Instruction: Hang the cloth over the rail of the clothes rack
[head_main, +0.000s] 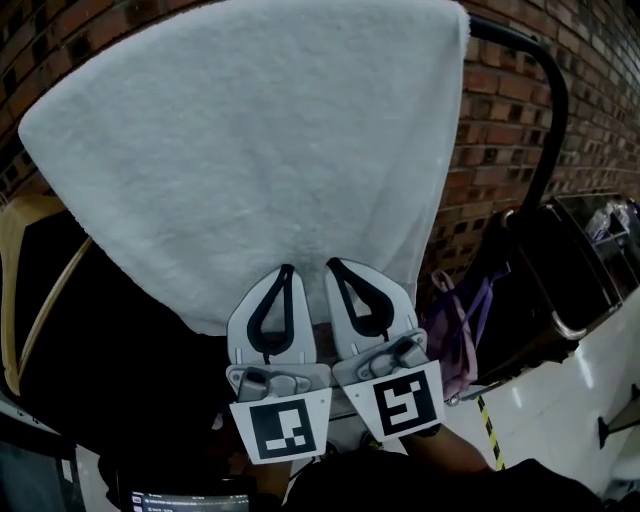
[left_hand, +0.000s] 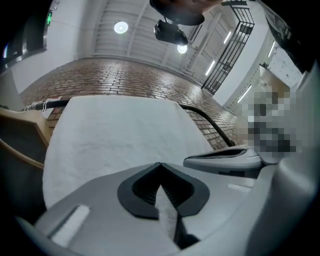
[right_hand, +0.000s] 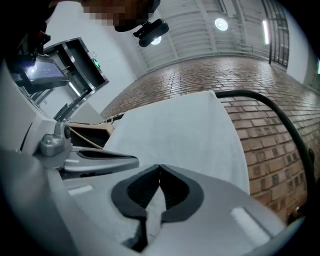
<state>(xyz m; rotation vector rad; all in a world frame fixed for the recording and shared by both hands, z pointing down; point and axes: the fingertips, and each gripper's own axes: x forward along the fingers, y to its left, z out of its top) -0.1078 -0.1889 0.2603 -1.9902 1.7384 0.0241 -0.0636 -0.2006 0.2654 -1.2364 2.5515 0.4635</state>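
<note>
White cloth (head_main: 250, 150) hangs spread over the black rail (head_main: 558, 100), hiding most of it, while the left gripper (head_main: 286, 269) and the right gripper (head_main: 336, 264), side by side, are each clamped on what seems its lower edge.

White cloth (head_main: 250, 140), red-brown brick wall (head_main: 505, 130)

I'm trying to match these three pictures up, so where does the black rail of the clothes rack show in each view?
Head view: the black rail arcs down the upper right, coming out from behind the white cloth.
Left gripper view: the rail is right of centre, sloping down from the cloth's top right corner.
Right gripper view: the rail is at upper right, curving away from the cloth's corner.
Shared landmark: the brick wall behind the cloth.
</note>
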